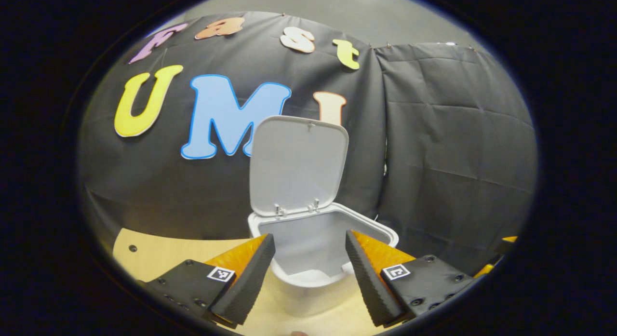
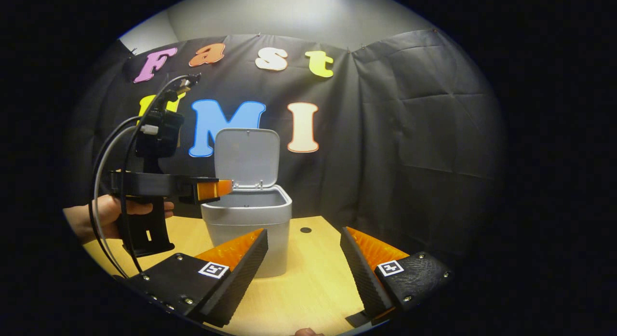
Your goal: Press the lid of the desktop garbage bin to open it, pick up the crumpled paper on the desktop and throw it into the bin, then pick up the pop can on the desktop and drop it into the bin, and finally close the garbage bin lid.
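The white desktop bin [image 1: 322, 239] stands with its lid [image 1: 299, 165] swung up and upright behind the mouth. My left gripper [image 1: 310, 244] hangs open just above and in front of that mouth, with nothing between its fingers. Pale shapes lie at the bottom of the bin; I cannot tell what they are. In the right gripper view the bin [image 2: 248, 220] and its raised lid [image 2: 247, 157] stand at the middle of the table, and the left gripper [image 2: 217, 188], held by a hand [image 2: 103, 215], reaches over the bin's left rim. My right gripper [image 2: 303, 251] is open and empty, low and to the right in front of the bin.
The bin rests on a light wooden table [image 2: 313, 278] with a small dark hole [image 2: 305, 229] to the bin's right. The black cloth wall stands close behind the bin. Cables [image 2: 103, 181] loop from the left gripper's handle.
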Action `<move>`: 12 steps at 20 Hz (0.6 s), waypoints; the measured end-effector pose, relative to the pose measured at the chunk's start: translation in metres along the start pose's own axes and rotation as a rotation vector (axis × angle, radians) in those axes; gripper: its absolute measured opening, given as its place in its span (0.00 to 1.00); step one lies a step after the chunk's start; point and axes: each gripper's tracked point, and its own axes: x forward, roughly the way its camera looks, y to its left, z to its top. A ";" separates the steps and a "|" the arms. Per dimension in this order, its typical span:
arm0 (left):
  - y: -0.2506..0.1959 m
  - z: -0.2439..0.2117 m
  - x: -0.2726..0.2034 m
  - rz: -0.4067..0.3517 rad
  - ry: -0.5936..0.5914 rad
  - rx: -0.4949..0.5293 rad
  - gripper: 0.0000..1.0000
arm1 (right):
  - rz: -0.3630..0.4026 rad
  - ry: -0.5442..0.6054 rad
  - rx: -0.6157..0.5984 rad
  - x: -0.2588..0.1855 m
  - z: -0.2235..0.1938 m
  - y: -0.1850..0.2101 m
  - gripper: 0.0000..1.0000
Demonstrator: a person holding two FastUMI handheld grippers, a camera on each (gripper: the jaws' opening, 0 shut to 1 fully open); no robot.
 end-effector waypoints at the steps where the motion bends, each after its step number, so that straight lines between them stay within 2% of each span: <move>1: 0.009 0.001 -0.010 0.014 -0.008 -0.006 0.96 | 0.027 0.006 -0.002 0.003 -0.003 0.011 0.96; 6: 0.063 0.013 -0.065 0.119 -0.071 -0.008 0.95 | 0.178 0.044 -0.014 0.017 -0.019 0.070 0.96; 9: 0.094 0.009 -0.098 0.194 -0.082 0.032 0.96 | 0.263 0.067 -0.018 0.021 -0.029 0.103 0.97; 12: 0.120 0.003 -0.128 0.251 -0.083 0.023 0.96 | 0.335 0.091 -0.033 0.023 -0.040 0.130 0.96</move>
